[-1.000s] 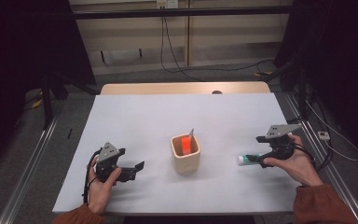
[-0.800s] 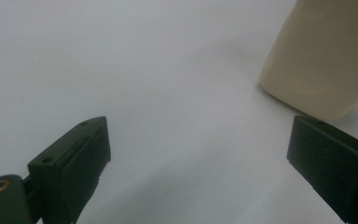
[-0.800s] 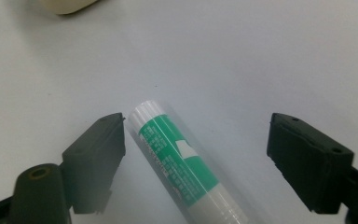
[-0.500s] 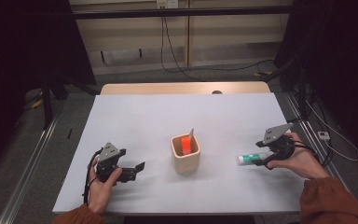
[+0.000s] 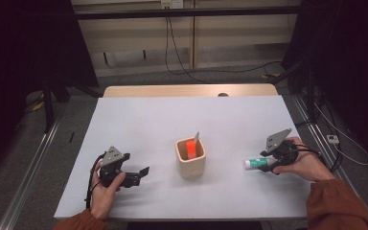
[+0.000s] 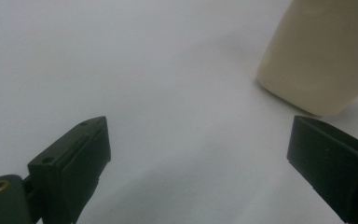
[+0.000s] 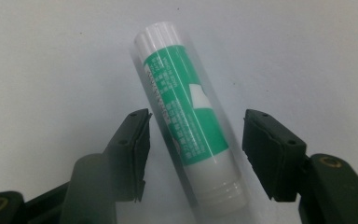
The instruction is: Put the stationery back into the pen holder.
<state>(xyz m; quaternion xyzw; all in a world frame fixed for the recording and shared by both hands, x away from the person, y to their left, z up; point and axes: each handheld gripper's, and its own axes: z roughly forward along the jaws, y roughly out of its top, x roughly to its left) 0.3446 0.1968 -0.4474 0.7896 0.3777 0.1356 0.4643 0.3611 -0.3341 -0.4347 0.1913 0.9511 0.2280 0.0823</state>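
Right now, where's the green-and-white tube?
In the high view the green-and-white tube lies flat on the white table, right of the beige cup. It sits between the right tool's jaws, which have just been closing, not yet clamped.

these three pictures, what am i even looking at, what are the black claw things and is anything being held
A person sits at a white table with a hand-held two-jaw gripper in each hand. The high view looks down from above; the other two come from cameras riding on each gripper.

The left gripper rests open, empty, pointing toward a beige cup holding an orange item.

The right gripper has just been closing around a green-and-white tube lying on the table. The tube is between the jaws, but the pads do not press it yet.
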